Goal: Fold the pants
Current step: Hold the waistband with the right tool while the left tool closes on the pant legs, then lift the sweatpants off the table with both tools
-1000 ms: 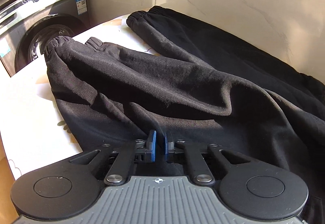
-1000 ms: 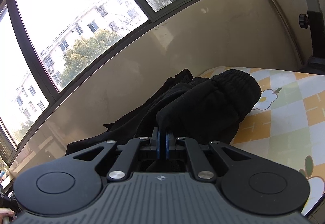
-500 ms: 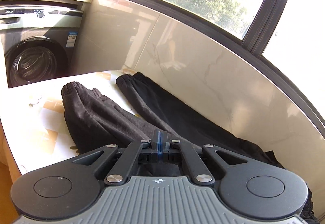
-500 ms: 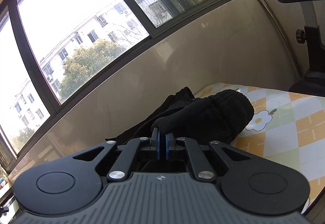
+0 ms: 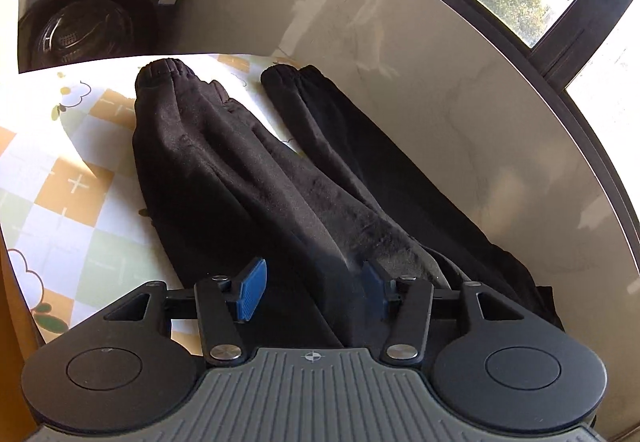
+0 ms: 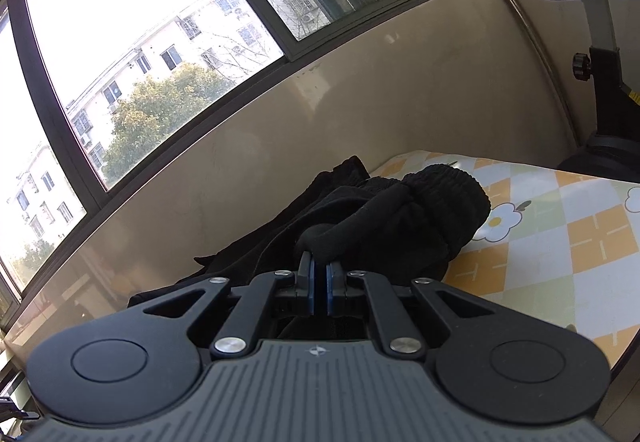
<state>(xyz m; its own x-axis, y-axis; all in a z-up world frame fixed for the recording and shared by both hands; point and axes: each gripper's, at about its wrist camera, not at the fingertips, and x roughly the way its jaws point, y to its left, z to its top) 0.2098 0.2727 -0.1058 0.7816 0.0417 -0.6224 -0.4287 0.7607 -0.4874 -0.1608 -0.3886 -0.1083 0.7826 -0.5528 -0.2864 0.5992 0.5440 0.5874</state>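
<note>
1. Pants (image 5: pixel 248 177): black, soft, fleecy knit with a matte nap. They lie lengthwise on the bench (image 5: pixel 68 181), both legs running away from the left camera toward a washing machine (image 5: pixel 92 13).
2. Each leg ends in a gathered, ribbed elastic cuff. The legs lie apart at the cuffs, with a wedge of bench showing between them. The far leg lies just beside the wall (image 5: pixel 460 113).
3. Bench cover: smooth cloth printed in orange, pale green and white diamonds with cartoon flowers.
4. Left gripper (image 5: pixel 312 294): its jaws are opening. The ribbed blue pads (image 5: pixel 252 294) stand apart over a raised fold of the near leg. The fold lies between them; the left pad is clear of the cloth, and the right pad sits at the fold's edge, contact unclear.
5. Right gripper (image 6: pixel 319 282): fingers together, clamped on a pinched ridge of black fabric that rises over the tips.
6. The right view alone shows the waist end: a bunched mound with a thick ribbed waistband (image 6: pixel 448 193), against the glossy beige wall panel. It also shows a window (image 6: pixel 140 41) onto buildings and trees, and an exercise machine (image 6: pixel 600 53) past the bench end.
7. The left view alone shows the cuffs and the washing machine's round door.
</note>
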